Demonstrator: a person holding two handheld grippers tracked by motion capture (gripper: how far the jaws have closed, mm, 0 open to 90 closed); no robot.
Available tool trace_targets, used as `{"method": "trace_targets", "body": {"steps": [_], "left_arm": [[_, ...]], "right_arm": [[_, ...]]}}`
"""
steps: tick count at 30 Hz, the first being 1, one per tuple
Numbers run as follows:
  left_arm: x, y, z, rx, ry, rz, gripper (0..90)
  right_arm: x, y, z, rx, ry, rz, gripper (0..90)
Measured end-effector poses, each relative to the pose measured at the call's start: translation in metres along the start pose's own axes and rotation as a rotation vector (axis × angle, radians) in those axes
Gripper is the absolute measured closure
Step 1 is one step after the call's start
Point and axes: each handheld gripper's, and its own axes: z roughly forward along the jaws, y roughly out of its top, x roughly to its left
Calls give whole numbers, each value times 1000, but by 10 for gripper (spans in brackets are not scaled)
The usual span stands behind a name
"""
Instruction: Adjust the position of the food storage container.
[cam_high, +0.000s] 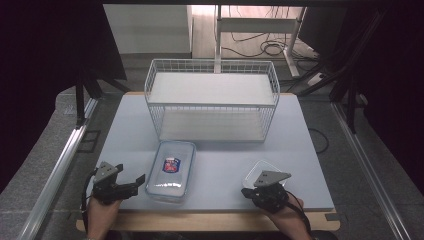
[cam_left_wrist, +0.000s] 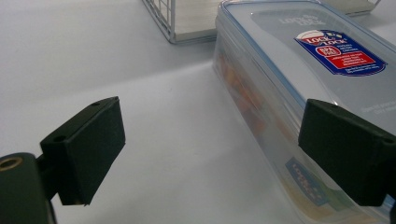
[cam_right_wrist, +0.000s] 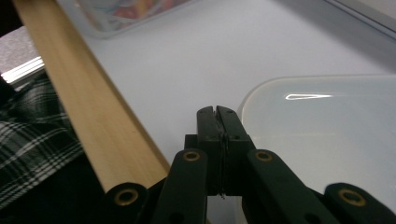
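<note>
Wooden table edge (cam_high: 200, 221), pale blue-grey top, left gripper (cam_high: 131, 181) fingers apart, right gripper (cam_high: 248, 192) fingers together.

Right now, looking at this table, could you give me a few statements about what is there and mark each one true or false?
1. The left tool is open, its pads apart beside the lidded container. True.
2. The right tool is wide open. False: its jaws are pressed together with nothing between them.
3. The wire basket stands at the far side of the table, beyond the container. True.
4. The lidded container sits inside the wire basket. False: it lies on the table in front of it.
5. A small clear tray lies by the right tool. True.
</note>
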Motion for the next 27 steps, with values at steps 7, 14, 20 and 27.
{"method": "trace_targets", "body": {"steps": [7, 14, 20, 27], "left_arm": [[0, 0, 1, 14, 3, 0, 74], [1, -1, 2, 37, 6, -1, 75], [3, 0, 5, 66, 6, -8, 76], [2, 1, 6, 90, 12, 7, 66]], "right_arm": [[-28, -10, -13, 4, -95, 62, 883], [-59, -22, -28, 7, -193, 131, 883], [-69, -23, -36, -46, -177, 209, 872], [-77, 20, -2, -40, -259, 169, 888]]}}
